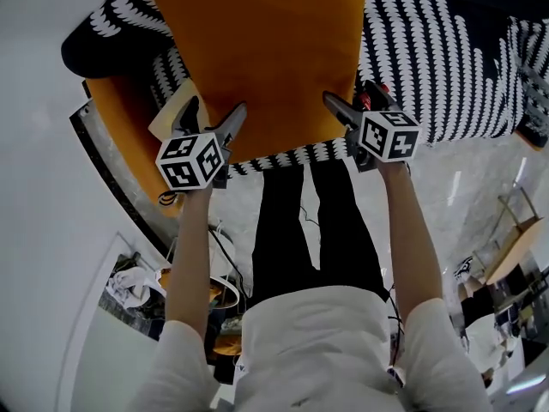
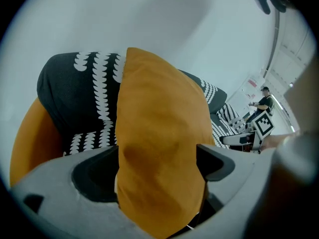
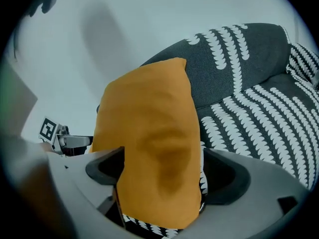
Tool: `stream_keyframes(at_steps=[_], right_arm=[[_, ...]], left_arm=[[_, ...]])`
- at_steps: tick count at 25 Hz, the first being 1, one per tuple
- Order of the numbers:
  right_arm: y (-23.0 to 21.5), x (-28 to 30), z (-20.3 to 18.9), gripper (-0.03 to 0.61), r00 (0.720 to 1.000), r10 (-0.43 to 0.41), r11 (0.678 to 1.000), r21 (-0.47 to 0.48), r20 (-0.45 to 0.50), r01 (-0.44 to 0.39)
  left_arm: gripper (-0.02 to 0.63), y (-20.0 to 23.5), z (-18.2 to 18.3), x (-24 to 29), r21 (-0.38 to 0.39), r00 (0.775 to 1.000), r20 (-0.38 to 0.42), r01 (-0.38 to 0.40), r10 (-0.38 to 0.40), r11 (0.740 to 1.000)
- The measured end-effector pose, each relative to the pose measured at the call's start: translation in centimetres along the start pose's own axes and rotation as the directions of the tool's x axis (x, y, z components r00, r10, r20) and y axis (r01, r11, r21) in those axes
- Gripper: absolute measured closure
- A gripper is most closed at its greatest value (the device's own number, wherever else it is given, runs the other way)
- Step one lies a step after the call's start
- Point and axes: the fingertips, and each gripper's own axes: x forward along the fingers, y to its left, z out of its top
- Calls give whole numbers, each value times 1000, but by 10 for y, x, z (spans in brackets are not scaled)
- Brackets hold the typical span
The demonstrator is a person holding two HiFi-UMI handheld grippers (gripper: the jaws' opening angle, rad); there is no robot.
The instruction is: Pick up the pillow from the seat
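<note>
On the black-and-white patterned seat, one orange pillow stands upright, its flat face toward the person. Two grippers reach its near edge, one at each lower corner. The left gripper has its jaws spread wide, with the pillow's left corner between them. The right gripper is just as wide around the right corner. The cloth fills both gaps, and each corner shows one shallow dent.

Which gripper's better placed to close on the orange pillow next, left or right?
Left, narrowly. Both stand open astride the pillow, but it fills the left gripper's gap, while patterned seat shows beside one jaw of the right gripper.
</note>
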Motion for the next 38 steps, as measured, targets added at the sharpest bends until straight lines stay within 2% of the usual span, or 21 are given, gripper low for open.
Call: stream_keyframes(at_steps=[5,11,20,26,31,34,38], right_arm=[[-9,26,-5,119,999,32,998,51,9,-32],[4,41,-11,93,997,75,996,44,-18,-74],[6,64,-9,92,989,132,991,27,-70,-130],[-3,63,-14,94,990,103,995,14,-102,-102],[0,63,-14,94,988,114,994,9,-105,-113],[20,38,-3,95,987,128,992,5,-101,-128],[39,-9,50,124,990,122,990,-60,-69,-127]], left_arm=[[99,14,-10,26,-54,1000,-1,-5,5,999],[48,24,-17,26,-67,1000,-10,6,-6,998],[46,34,-15,34,-44,998,-17,52,-53,998],[46,25,-16,37,-39,998,-24,64,-65,997],[49,21,-17,35,-39,997,-14,74,-74,997],[51,5,-3,11,-40,996,-2,84,-84,996],[70,-35,45,-17,-26,990,78,121,-119,992]])
